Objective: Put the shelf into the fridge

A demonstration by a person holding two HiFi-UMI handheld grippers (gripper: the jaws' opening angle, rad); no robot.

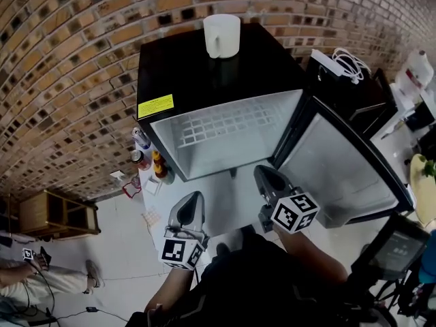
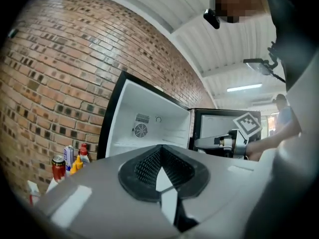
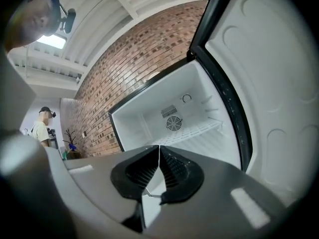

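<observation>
White wire shelf (image 1: 221, 127) sits inside the black mini fridge (image 1: 191, 67). Left gripper (image 1: 194, 197) and right gripper (image 1: 264, 173): jaws closed, empty. Placement looks finished; next move is probably shutting the door (image 1: 340, 169).

One black mini fridge with a white inside (image 1: 177, 67) at twelve o'clock in the head view, and in it one white wire shelf (image 1: 218, 125). One white plastic mug (image 1: 222, 36) on its top. At the fridge's nine o'clock, four containers: one red drink can (image 2: 58, 168), one blue-and-white can (image 2: 69, 156), one yellow squeeze bottle (image 2: 76, 166), one red-capped bottle (image 2: 83, 152). Two grippers: left gripper (image 1: 196, 196), right gripper (image 1: 264, 170). One wooden stand (image 1: 48, 216) at eight o'clock.
</observation>
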